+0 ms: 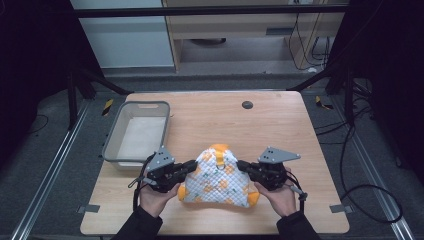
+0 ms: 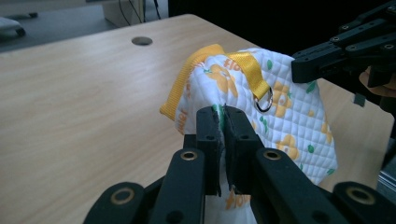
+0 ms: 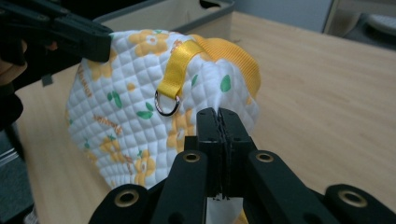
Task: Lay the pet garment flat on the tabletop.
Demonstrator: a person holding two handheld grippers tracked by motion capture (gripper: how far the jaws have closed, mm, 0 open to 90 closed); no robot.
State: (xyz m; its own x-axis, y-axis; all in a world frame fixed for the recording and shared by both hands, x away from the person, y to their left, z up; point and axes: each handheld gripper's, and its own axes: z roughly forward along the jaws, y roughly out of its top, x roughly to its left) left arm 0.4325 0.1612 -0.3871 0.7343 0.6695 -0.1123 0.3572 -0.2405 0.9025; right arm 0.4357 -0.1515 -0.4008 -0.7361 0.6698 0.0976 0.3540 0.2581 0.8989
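Left tongs pinching bag fabric at its left edge; right tongs pinching right edge. We note bag hangs between both tongs, just above worktop, near front edge; long axis runs left-right, both hands equally near. Gripper views show strap and ring. High view adds grey bin at left.

The bag is quilted, matt printed cloth with woven yellow webbing and a shiny metal ring. The table is smooth pale wood-grain; the bin looks like grey plastic.
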